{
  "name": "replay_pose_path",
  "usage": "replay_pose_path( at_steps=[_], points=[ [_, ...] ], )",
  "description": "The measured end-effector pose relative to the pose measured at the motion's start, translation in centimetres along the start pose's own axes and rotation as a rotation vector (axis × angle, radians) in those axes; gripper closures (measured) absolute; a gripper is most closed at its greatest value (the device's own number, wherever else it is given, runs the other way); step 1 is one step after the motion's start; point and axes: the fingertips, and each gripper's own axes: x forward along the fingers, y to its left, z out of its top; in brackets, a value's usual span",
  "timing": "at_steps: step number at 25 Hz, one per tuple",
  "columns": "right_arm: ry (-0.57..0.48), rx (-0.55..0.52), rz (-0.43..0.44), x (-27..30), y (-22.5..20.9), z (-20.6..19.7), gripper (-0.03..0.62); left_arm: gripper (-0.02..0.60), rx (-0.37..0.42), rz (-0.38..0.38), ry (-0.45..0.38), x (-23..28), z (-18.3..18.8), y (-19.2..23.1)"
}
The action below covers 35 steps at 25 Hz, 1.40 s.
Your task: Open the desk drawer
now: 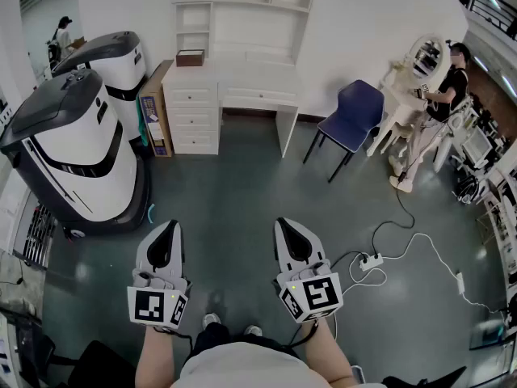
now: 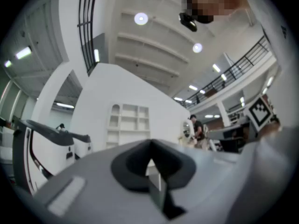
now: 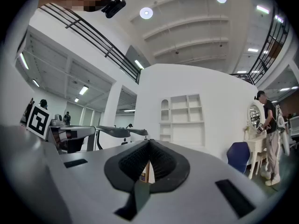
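Person standing on dark floor [image 1: 242, 192], a gripper in each hand, both held low and in front of the body, side by side and apart. Left gripper [image 1: 167, 231]: jaws together at the tips, nothing between them; its own view is soft, so only a thin sliver of background seems to show lower down between the pads. Right gripper [image 1: 287, 229]: jaws fully closed, ribbed pads meeting at the tip, nothing held. White desk [image 1: 242, 75] stands against the far wall, well apart from both grippers, with a white shelf hutch [image 1: 242, 6] on top. Drawers: a stack [image 1: 192, 120] in the desk's left pedestal and a wide one [image 1: 260, 98] under the top, all closed flush, none touched. Small brown box [image 1: 190, 57] sits on the desk top at its left end. Flat cardboard carton [image 1: 153, 107] leans just beside the desk's left side. Two large white-and-black machines, one near [image 1: 69, 152] and one behind [image 1: 113, 63], fill the left of the head view. Blue chair [image 1: 353, 120] stands right of the desk, angled. Further right, another person [image 1: 440, 95] stands at a white vanity with a round mirror [image 1: 426, 55]. White power strip [image 1: 371, 261] with trailing cable lies on the floor right of the right gripper. Wearer's shoes [image 1: 212, 320] show at the bottom, between the two forearms.
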Motion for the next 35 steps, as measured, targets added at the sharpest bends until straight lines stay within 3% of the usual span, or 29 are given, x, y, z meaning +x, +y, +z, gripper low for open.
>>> replay_pose_path(
  at_steps=[15,22,35],
  points=[
    [-0.031,-0.012,0.003,5.4,1.9,-0.1,0.592,0.572,0.000,-0.025,-0.018,3.0,-0.8,5.3],
    [-0.041,0.021,-0.060,7.9,2.7,-0.7,0.592,0.572,0.009,-0.051,-0.023,3.4,-1.4,9.0],
    [-0.022,0.006,-0.074,16.4,1.4,-2.6,0.592,0.572,0.003,-0.022,-0.038,8.8,-3.8,15.4]
  ],
)
